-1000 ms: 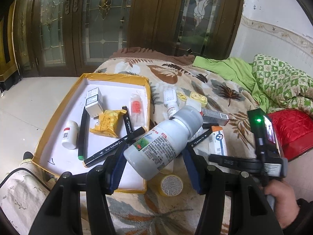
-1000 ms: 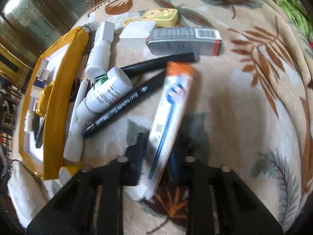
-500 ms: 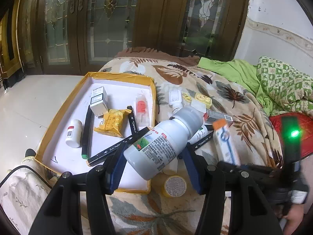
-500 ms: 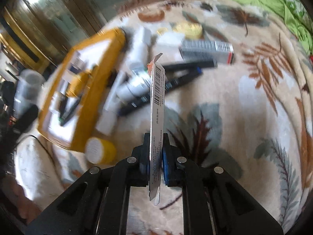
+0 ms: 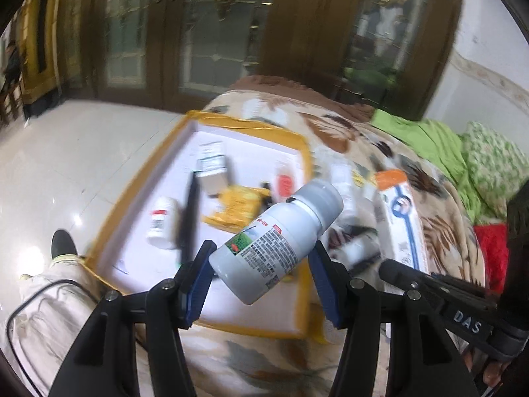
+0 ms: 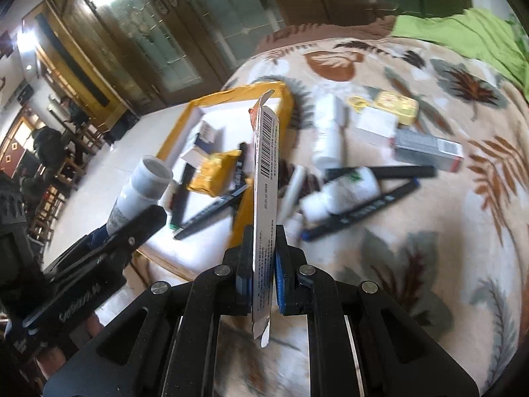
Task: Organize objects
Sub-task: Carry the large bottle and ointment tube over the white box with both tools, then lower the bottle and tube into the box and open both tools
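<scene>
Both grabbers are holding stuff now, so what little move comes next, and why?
Probably carry the large white plastic bottle, gripped by the left gripper, over the yellow-rimmed white tray and lower it. The right gripper pinches the flat toothbrush pack; other sorted things already lie inside.

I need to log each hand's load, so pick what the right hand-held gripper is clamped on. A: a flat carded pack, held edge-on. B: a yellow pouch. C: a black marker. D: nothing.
A: the right hand-held gripper has its pads shut on the flat carded pack, whose thin barcoded edge stands up between them, clear of the leaf-print blanket.
</scene>
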Motion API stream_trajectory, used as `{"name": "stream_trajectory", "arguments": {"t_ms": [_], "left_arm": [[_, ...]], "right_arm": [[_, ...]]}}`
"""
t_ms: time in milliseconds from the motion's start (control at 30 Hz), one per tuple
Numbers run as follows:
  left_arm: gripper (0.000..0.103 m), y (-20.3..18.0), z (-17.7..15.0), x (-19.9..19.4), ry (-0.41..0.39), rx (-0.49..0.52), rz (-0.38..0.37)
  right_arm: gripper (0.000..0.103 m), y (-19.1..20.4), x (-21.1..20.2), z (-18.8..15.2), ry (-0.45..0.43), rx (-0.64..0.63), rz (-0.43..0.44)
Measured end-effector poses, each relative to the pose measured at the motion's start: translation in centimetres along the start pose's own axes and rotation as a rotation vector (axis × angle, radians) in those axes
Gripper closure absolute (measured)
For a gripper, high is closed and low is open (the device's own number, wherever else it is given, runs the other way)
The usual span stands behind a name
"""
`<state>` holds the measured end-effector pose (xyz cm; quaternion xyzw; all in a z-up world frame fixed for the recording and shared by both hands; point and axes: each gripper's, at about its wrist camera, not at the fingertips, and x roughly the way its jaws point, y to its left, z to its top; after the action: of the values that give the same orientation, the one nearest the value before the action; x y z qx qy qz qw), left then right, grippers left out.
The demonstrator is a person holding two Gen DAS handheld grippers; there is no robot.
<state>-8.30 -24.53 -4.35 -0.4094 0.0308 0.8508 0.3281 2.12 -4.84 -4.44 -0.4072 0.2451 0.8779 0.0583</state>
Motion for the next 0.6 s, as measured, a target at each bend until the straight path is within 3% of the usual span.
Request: {"name": "stream_trajectory", "arguments": {"t_ms": [200, 600], "left_arm": [[0.046, 5.2, 1.4, 1.7, 0.061, -0.084, -0.018], [0.046, 5.7, 2.4, 6.3, 0.145, -0.092, 0.038]], "right_arm": [[0.093, 2.1, 2.5, 1.3, 0.017, -0.023, 0.055], [0.093, 4.1, 8.7, 1.9, 0.148, -0.011, 0.126]]}}
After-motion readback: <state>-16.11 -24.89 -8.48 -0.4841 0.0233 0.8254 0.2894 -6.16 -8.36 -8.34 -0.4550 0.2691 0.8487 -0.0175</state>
